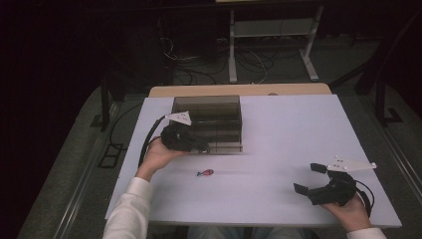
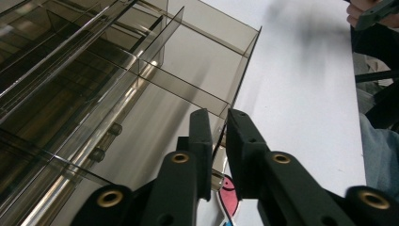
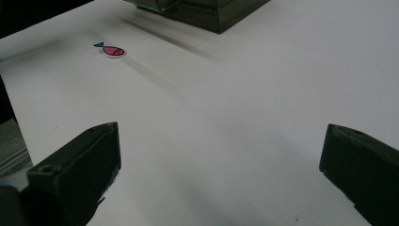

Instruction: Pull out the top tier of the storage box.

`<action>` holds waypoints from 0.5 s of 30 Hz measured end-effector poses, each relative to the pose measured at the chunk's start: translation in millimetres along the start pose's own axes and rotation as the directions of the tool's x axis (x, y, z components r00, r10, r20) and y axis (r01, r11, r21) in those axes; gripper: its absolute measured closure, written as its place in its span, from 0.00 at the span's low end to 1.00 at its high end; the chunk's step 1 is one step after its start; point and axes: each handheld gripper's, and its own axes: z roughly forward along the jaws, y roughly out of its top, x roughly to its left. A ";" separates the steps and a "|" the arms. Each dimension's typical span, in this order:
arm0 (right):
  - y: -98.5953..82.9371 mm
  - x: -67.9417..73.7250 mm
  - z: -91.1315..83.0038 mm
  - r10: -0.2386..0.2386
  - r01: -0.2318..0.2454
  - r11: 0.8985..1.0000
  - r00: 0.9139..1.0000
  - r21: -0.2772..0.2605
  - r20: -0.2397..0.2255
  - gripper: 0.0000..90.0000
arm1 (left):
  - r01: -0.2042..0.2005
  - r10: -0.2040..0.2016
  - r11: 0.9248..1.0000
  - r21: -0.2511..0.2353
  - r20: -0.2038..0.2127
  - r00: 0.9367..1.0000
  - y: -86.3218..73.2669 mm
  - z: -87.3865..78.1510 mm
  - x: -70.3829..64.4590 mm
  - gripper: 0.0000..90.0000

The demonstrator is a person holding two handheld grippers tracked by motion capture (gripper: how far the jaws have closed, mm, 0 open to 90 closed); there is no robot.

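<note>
A: Two grippers, and what does each do?

B: Left gripper (image 2: pixel 218 123), at centre left of the high view, has its jaws nearly shut on the thin front wall of the box (image 1: pixel 214 113), a smoky clear plastic organiser with dividers. The wall's edge runs between the jaws in the left gripper view; real contact is hard to make out.

A: The right gripper (image 1: pixel 309 178)?

B: Lower right, jaws spread wide over bare white table (image 1: pixel 288 129), holding nothing.

A: And the small thing?

B: Fish (image 1: pixel 205 173), flat, pink with a blue tail, lying below the box at centre. The left gripper view cuts it off behind the jaws; the right gripper view shows it whole, upper left.
</note>
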 end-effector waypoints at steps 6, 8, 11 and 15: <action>-0.1 -0.4 -0.6 0.003 -0.003 1.000 1.000 -0.002 0.001 0.00 | 0.008 -0.008 1.000 -0.019 -0.027 1.000 0.4 -4.9 -3.5 0.78; -0.1 -0.4 -1.0 0.005 -0.005 1.000 1.000 -0.004 0.002 0.00 | 0.008 -0.009 1.000 -0.024 -0.055 0.998 0.0 -7.4 -5.8 0.74; -0.1 -0.3 -1.2 0.003 -0.003 1.000 1.000 -0.004 0.001 0.00 | 0.010 -0.014 0.999 -0.038 -0.102 0.995 -1.6 -10.9 -9.1 0.66; -0.1 -0.2 -1.3 0.005 -0.005 1.000 1.000 -0.005 0.001 0.00 | 0.030 -0.041 0.997 -0.071 -0.150 0.988 -4.0 -15.2 -11.3 0.56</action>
